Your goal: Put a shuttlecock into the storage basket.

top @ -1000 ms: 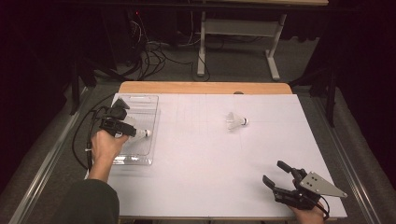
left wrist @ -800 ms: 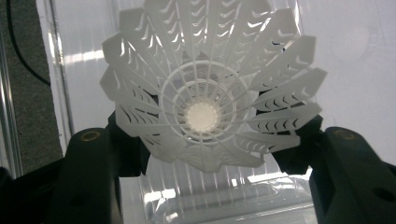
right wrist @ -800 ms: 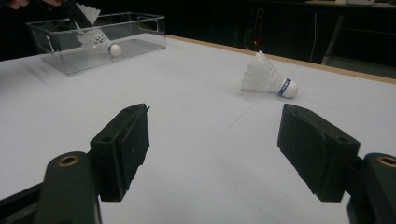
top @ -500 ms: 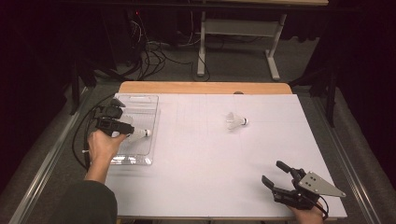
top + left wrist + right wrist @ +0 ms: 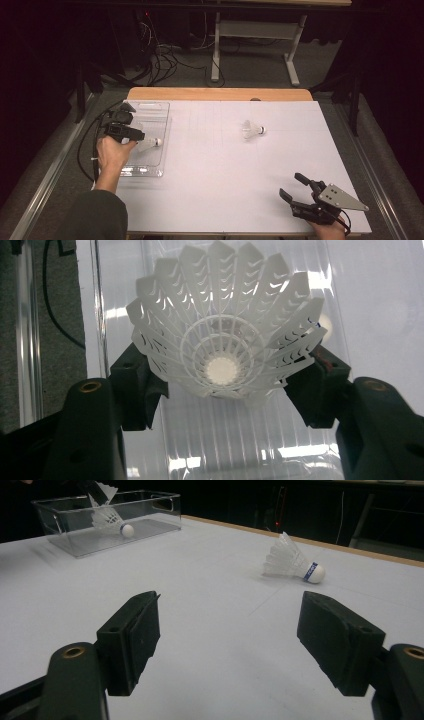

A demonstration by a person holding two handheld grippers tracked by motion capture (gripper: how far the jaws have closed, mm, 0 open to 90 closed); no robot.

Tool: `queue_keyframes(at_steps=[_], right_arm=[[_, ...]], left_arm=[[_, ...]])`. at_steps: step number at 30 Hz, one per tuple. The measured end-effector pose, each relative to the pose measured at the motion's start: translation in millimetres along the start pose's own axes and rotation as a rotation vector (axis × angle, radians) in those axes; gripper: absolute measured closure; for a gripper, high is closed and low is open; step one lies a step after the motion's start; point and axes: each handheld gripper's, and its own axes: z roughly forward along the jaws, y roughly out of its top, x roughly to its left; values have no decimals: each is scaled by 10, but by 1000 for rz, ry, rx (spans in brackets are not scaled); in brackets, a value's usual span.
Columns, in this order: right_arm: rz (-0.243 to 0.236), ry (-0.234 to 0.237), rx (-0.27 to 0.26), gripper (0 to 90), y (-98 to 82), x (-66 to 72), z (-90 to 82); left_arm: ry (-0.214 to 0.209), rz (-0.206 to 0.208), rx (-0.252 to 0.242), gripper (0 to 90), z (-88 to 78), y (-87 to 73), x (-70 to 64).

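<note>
Clear plastic walls of the bin (image 5: 150, 172) at the table's left edge surround the white shuttlecock (image 5: 149, 144), which lies inside with its cork tip pointing right. The left gripper (image 5: 134, 136) has just been opening its jaws; its pads flank the skirt, which sat tighter between them a second ago. The second shuttlecock (image 5: 253, 129) lies unmoved mid-table. The right gripper (image 5: 294, 187) rests near the front right corner as before, jaws spread with nothing between.

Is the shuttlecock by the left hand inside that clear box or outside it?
Inside. The shuttlecock lies within the clear box, its skirt between the just-opening left gripper.
</note>
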Motion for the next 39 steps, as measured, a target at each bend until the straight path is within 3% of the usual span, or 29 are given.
queue_keyframes(at_steps=[7, 21, 25, 30, 39], right_arm=[[4, 1, 3, 255, -5, -3, -1], [7, 6, 3, 255, -5, 1, 3], [4, 12, 3, 255, -2, 4, 3], [3, 12, 2, 255, -1, 4, 2], [-1, 13, 0, 256, 3, 11, 0]], left_arm=[[23, -5, -6, 335, 38, 6, 9], [4, 13, -29, 164, -15, -22, -17], [-18, 23, -42, 141, -46, -43, -24], [-8, 29, -40, 132, -64, -62, -33], [-31, 36, -88, 136, -173, -135, -38]])
